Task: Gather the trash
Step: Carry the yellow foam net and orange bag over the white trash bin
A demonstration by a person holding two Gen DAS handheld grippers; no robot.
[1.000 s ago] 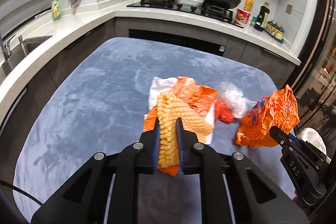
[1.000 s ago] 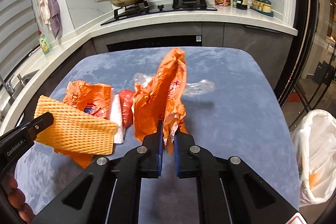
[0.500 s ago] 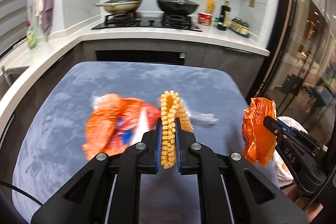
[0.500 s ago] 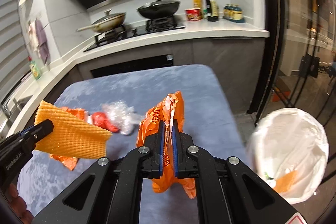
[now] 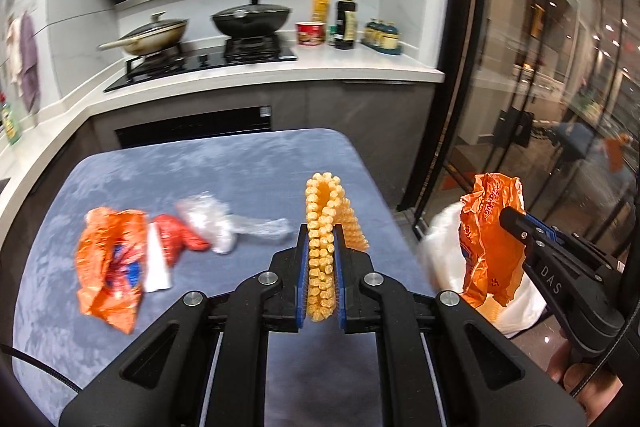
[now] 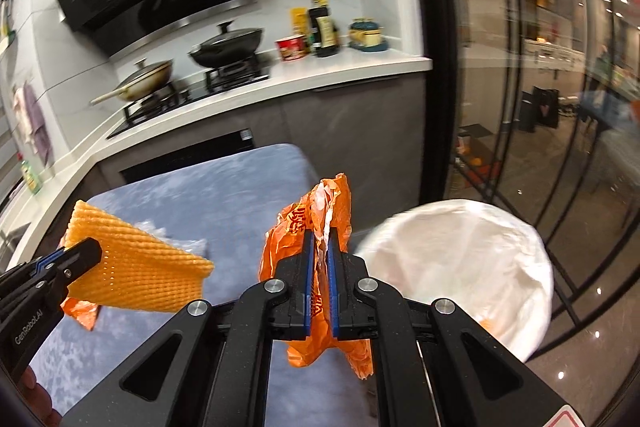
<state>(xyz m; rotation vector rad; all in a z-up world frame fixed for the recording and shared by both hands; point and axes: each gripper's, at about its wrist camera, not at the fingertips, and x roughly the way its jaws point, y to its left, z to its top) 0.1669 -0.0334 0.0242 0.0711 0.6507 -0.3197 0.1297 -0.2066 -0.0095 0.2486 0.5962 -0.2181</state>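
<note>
I see left gripper (image 5: 320,267) clamped on yellow foam net (image 5: 322,227), right gripper (image 6: 320,267) clamped on orange wrapper (image 6: 316,227), beside the white-lined bin (image 6: 460,259) off the table's right edge.

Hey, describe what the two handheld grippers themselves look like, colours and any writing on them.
Both are matte black, with angular linkage arms, silver pivot bolts and blue-edged finger pads. The left gripper reads GenRobot.AI on its side; the right gripper reads DAS. A black cable trails by each.
</note>
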